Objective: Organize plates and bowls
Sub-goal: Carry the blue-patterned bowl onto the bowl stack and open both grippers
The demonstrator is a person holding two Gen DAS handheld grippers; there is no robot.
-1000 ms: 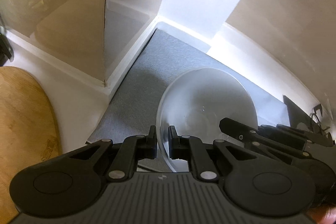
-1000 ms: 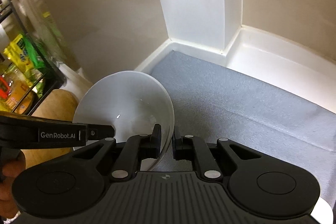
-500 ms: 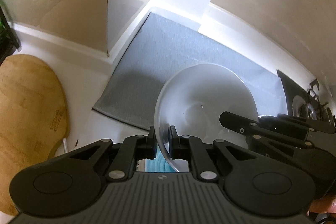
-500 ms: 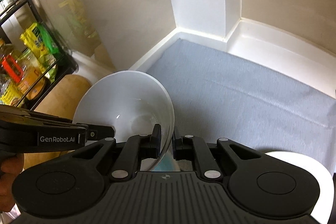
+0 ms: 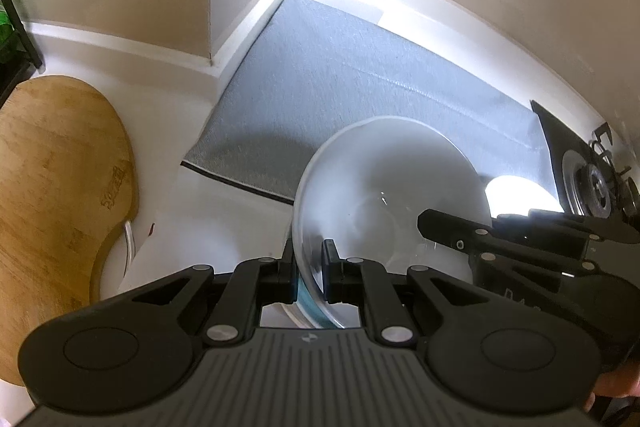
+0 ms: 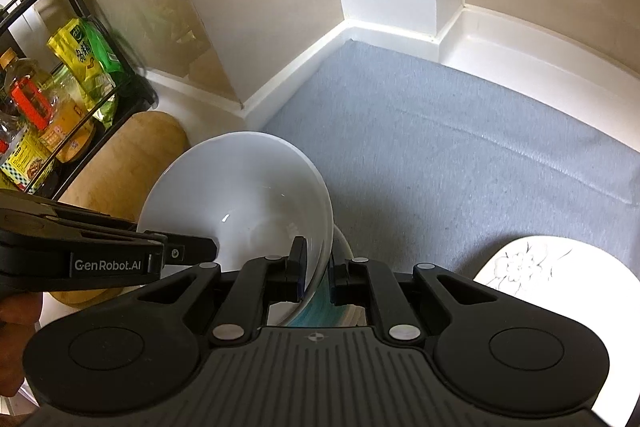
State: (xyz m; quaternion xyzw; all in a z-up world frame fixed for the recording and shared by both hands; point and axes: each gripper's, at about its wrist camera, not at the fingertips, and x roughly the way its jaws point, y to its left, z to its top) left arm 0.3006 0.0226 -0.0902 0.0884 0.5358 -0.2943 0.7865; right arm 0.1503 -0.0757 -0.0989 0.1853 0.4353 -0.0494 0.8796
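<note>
Bowl (image 5: 384, 195), white, is held clear of the counter by both grippers at once, tilted, its open side seen from both wrist views. Left gripper (image 5: 308, 267) is nearly closed, the near-left rim pinched between its fingers (image 5: 289, 265); beyond and left of them lies a wooden board (image 5: 56, 187). Ahead of both sets of fingers a grey mat (image 6: 460, 147) is spread, with nothing seen on its visible part. Right gripper (image 6: 318, 269) is clamped tight on the opposite rim. Just under the fingers a blue-edged dish (image 6: 320, 311) shows, only partly visible. To the right of the fingers a flowered plate (image 6: 540, 267) sits at the mat's edge. Judged: sorting is under way; the bowl is not yet set down, and the flowered plate is possibly still to be handled.
</note>
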